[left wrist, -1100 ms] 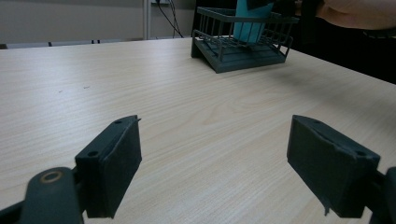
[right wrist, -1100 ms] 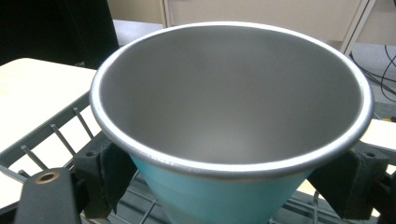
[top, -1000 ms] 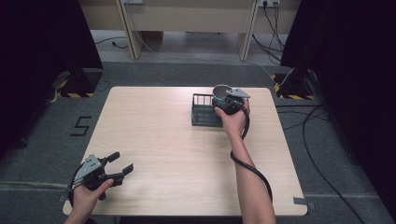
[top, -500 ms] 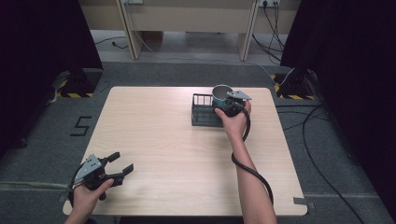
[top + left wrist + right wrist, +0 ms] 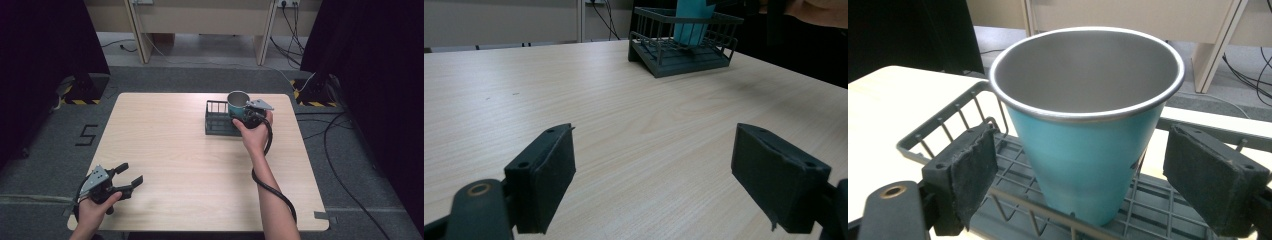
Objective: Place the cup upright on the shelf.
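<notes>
We judge the teal metal cup [image 5: 1088, 135] to be light, stiff and rather slick — thin steel with a rolled rim, painted outside, tapering toward its base, so pads could slide down the cone if the squeeze is weak. The best hold, in our view, is across the upper wall just under the rim, where it is widest. The cup stands upright in the dark wire rack [image 5: 218, 120], right of centre in the upper part of the high view. In the right gripper view it sits between the jaws of the right gripper [image 5: 1108, 175], which stand wide, both pads clear of the wall. The left gripper [image 5: 126, 179] rests at the lower left of the high view, also spread wide and empty — well apart from the cup.
</notes>
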The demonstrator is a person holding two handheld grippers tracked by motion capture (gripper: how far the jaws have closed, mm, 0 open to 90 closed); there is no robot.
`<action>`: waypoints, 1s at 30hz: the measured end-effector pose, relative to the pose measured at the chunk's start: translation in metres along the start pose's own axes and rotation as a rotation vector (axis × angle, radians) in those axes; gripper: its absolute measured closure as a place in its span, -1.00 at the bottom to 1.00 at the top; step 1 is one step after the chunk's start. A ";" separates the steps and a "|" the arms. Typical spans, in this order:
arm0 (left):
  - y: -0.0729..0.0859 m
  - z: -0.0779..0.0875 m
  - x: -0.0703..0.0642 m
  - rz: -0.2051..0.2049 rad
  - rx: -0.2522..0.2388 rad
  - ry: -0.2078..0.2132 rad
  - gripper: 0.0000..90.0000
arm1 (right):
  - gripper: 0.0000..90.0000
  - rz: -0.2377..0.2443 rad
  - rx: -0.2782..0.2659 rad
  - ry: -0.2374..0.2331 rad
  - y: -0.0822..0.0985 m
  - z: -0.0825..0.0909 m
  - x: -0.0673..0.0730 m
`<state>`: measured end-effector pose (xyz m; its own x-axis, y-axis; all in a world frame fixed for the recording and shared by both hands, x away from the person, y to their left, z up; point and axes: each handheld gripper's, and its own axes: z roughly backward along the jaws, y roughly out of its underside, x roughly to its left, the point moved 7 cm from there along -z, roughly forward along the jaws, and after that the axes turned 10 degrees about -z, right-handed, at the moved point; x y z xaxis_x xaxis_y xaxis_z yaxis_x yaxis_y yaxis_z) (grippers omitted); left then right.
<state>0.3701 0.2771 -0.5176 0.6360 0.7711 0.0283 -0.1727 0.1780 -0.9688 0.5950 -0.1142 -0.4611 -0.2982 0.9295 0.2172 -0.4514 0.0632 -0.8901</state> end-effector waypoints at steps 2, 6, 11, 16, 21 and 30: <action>0.000 0.000 0.000 0.001 -0.001 0.000 -0.62 | -0.67 0.002 0.000 -0.001 0.000 0.004 0.000; 0.000 0.000 0.000 0.001 -0.001 -0.001 -0.62 | -0.67 -0.003 0.003 -0.006 0.002 0.011 0.001; 0.000 0.000 0.000 0.001 -0.001 -0.002 -0.62 | -0.67 0.001 0.002 -0.014 0.004 0.019 0.002; 0.000 0.000 0.000 0.000 0.000 -0.003 -0.62 | -0.67 0.005 -0.006 -0.024 0.005 0.028 0.004; 0.000 0.000 0.000 0.001 0.000 -0.003 -0.62 | -0.67 0.003 -0.018 -0.033 0.009 0.037 0.005; 0.000 0.000 0.000 -0.002 0.003 -0.004 -0.62 | -0.67 0.001 -0.025 -0.040 0.020 0.050 0.003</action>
<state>0.3702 0.2770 -0.5182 0.6335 0.7731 0.0315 -0.1734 0.1816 -0.9680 0.5429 -0.1284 -0.4580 -0.3323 0.9141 0.2323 -0.4303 0.0722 -0.8998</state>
